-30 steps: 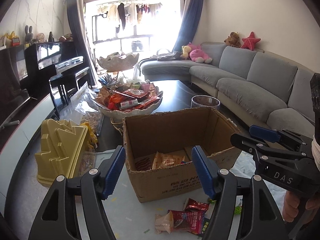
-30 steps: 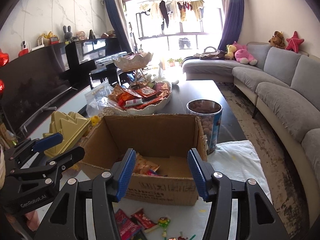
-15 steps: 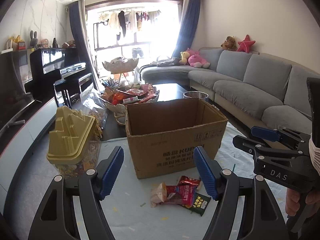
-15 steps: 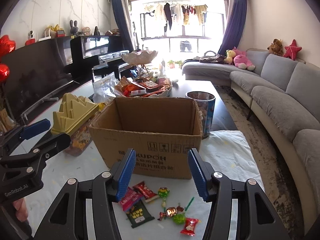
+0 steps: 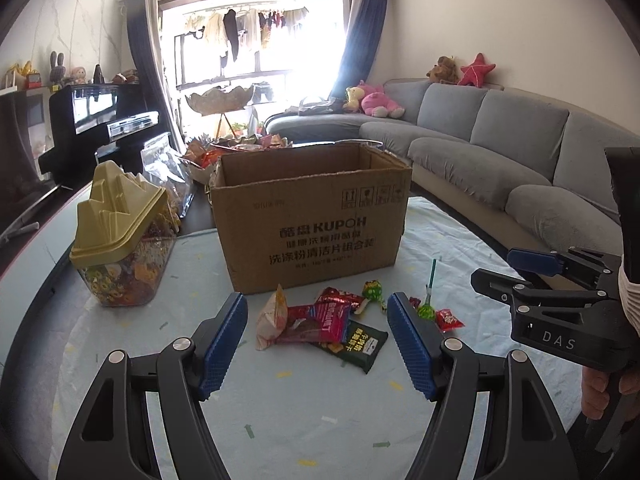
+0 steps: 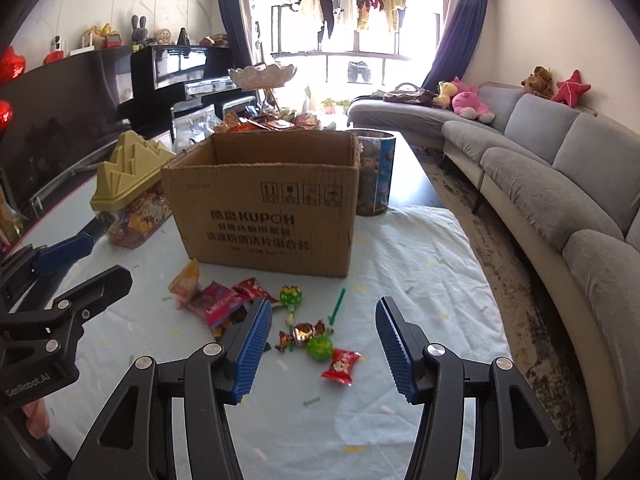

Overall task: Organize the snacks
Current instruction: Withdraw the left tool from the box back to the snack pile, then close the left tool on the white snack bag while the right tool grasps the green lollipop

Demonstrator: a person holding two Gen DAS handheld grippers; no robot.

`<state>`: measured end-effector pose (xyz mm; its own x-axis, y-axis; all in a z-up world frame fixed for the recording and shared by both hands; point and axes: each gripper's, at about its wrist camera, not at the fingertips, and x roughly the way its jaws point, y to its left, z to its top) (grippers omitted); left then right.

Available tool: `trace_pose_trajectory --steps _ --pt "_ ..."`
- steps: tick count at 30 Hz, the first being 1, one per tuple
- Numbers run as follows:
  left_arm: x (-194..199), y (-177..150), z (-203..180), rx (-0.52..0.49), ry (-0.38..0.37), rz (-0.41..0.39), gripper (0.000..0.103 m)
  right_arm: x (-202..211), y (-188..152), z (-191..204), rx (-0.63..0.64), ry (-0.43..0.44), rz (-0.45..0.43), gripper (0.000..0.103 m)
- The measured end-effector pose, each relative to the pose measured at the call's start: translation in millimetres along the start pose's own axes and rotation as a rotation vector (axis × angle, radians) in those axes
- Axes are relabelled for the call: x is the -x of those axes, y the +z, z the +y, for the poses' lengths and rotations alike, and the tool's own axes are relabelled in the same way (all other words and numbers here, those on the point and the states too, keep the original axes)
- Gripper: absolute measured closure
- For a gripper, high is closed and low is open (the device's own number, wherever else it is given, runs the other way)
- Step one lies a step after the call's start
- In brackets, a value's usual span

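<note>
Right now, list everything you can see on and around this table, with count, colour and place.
cardboard box: one, brown, open, mid-table.
loose snacks: about nine, mostly red, green and pink, on the cloth in front of the box.
candy jar: one, clear with yellow lid, beside the box.
round tin: one, blue, behind the box's other side.
snack bowl: one, white, heaped, behind the box.
table cloth: one, pale blue.
sofa: one, grey, along the wall.
left gripper: blue pads, open, empty.
right gripper: blue pads, open, empty.
</note>
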<state>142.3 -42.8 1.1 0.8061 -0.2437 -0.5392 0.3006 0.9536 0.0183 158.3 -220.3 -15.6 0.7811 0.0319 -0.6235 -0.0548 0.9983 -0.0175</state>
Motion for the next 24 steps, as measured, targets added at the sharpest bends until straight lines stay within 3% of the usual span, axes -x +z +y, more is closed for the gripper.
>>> trace_pose_trajectory --steps 12,18,24 --pt "-5 -40 6 -0.012 0.100 -0.005 0.031 -22 -40 2 -0.056 0.020 0.078 0.048" --pt "-24 -41 15 -0.011 0.123 0.020 0.032 -38 -42 12 -0.012 0.001 0.074 0.048" --pt "-51 -37 23 0.007 0.126 0.058 0.038 -59 -39 10 -0.022 0.013 0.101 0.048"
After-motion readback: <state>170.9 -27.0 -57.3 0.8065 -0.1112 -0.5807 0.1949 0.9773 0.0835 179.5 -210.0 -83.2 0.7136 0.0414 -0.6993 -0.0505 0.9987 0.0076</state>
